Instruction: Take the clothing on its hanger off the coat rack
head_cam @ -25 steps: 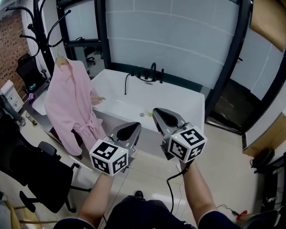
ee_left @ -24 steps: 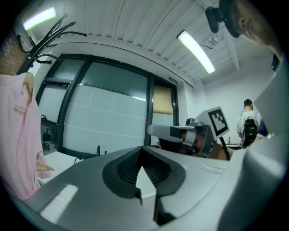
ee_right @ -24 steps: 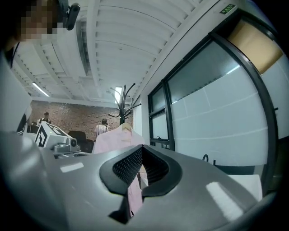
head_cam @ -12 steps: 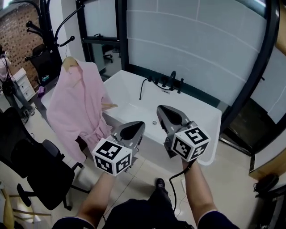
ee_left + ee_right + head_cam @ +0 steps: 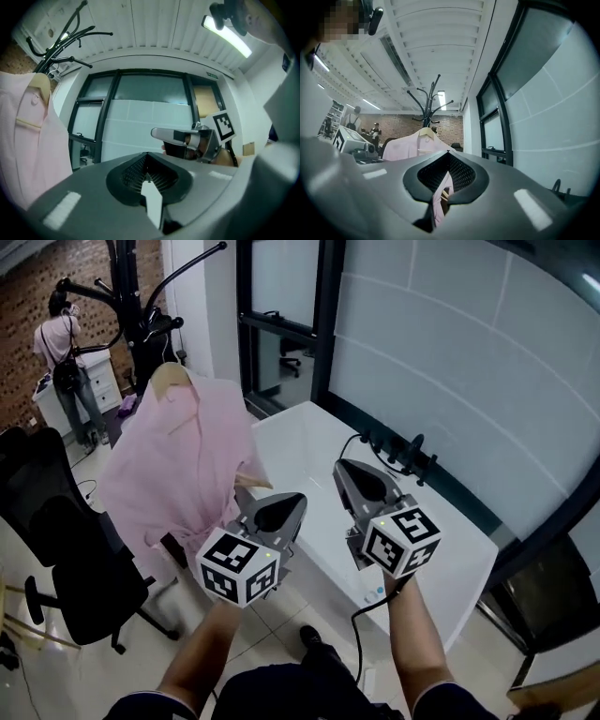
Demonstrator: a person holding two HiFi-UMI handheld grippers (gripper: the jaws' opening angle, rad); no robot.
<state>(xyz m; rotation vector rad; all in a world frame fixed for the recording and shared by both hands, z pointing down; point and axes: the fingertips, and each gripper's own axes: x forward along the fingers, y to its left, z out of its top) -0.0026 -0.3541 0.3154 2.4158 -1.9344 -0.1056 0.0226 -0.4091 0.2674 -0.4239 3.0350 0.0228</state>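
One white tub is the biggest thing I see. Left of it stands the black rack. The pink robe hangs there on its hanger. My left tongs and right tongs are both closed and empty, near the robe.

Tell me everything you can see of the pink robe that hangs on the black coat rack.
The pink robe looks like soft, matte cloth, with an open collar and long sleeves hanging loosely down. It hangs upright, front facing the camera, on a pale wooden hanger hung from the black metal coat rack.
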